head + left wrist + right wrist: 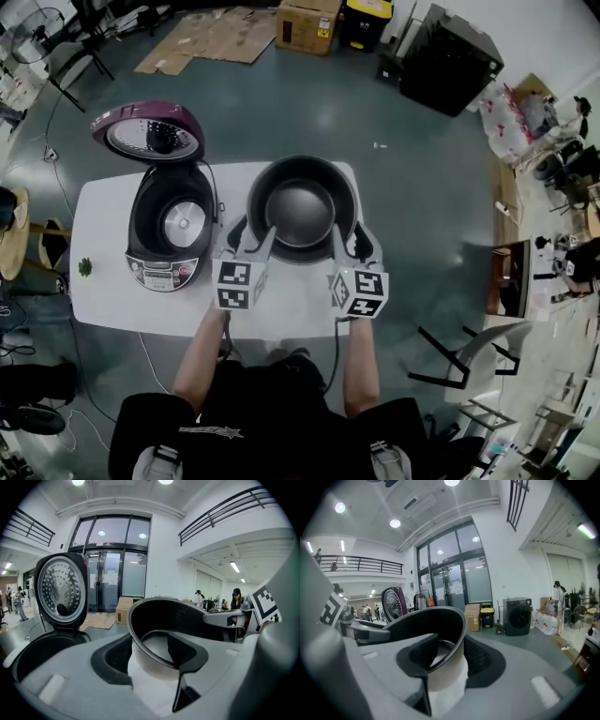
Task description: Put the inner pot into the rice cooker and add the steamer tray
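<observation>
The dark inner pot (300, 211) hangs above the white table (103, 281), right of the open rice cooker (173, 225). The cooker's purple lid (150, 133) stands raised, and its well shows a bare heating plate. My left gripper (255, 236) is shut on the pot's near-left rim, one jaw inside the wall and one outside. My right gripper (345, 239) grips the near-right rim the same way. In the left gripper view the pot (164, 620) sits between the jaws of the left gripper (150, 653), with the lid (61, 590) at left. In the right gripper view the right gripper (450, 656) clamps the pot wall (436, 630). No steamer tray is in view.
A small green thing (85, 267) lies at the table's left edge. Cardboard sheets (211, 36) and boxes (307, 26) lie on the floor beyond. A black machine (450, 61) stands at the back right, and a dark chair frame (459, 361) to the right.
</observation>
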